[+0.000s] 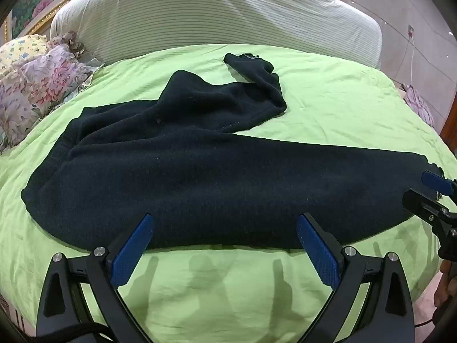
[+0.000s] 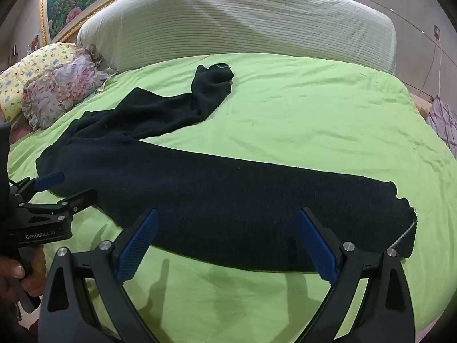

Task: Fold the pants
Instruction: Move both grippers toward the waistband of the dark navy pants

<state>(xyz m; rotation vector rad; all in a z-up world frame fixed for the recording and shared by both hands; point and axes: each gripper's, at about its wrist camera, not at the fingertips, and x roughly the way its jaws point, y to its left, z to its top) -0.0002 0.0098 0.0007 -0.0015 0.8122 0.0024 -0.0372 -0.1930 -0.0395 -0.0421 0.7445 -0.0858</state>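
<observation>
Dark fleece pants (image 1: 200,171) lie on the green bedsheet (image 1: 328,97). The waist is at the left, and one leg runs flat to the right along the near side. The other leg is bunched toward the back, its cuff (image 1: 251,63) folded over. My left gripper (image 1: 225,220) is open over the near edge of the pants by the hip, with nothing between its pads. My right gripper (image 2: 228,213) is open over the near edge of the straight leg (image 2: 257,188), close to the cuff (image 2: 400,208). Each gripper shows in the other's view: right gripper (image 1: 418,187), left gripper (image 2: 71,185).
A striped cream headboard (image 1: 217,14) stands behind the bed. Floral pillows (image 1: 42,85) are piled at the back left. A cable hangs from a wall socket (image 1: 411,31) at the right. A hand (image 2: 14,271) holds the left gripper's handle. The bed's front edge is just below the grippers.
</observation>
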